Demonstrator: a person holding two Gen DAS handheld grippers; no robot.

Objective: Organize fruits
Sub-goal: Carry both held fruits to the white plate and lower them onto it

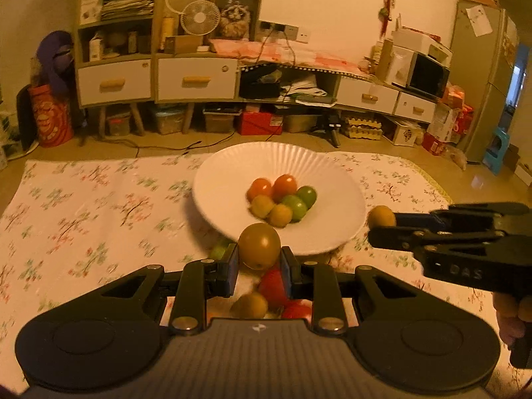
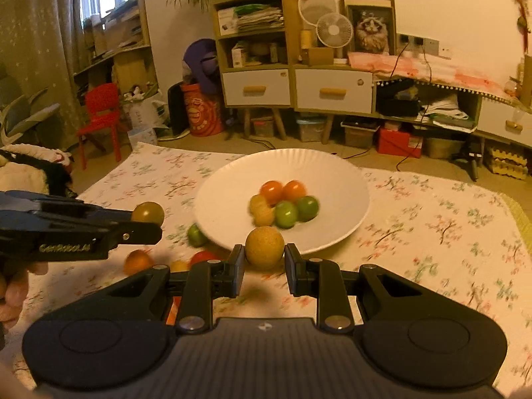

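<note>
Olive-brown and smooth-skinned, the round fruit [image 1: 259,245] sits pinched in your left claw [image 1: 259,261], the two blue pads [image 1: 232,262] pressing its sides just below its widest part, and it hangs just short of the near rim of the white plate [image 1: 332,179]. It looks small, light and glossy, so it may well squirm out if you squeeze harder; a firm skin like that probably bruises little, but a grip across the middle would hold it more surely than one low on the curve. Below that claw, on the flowered cloth [image 1: 83,206] over the counter, loose fruits [image 1: 276,287] wait, red and yellowish, with a green one at the plate's edge. In the plate's hollow lies a cluster of six fruits [image 1: 282,201]: two orange, two yellow, two green, all touching. To the right, your right claw [image 2: 265,259] is closed on a yellow fruit [image 2: 265,247] with a duller, rougher-looking skin, gripped across its middle and also poised at the plate's near rim. That skin should slip less. Both pieces seem rigid and roll freely, so, judging by the sloped plate, letting them go low and close to the cluster would keep them from running off.
</note>
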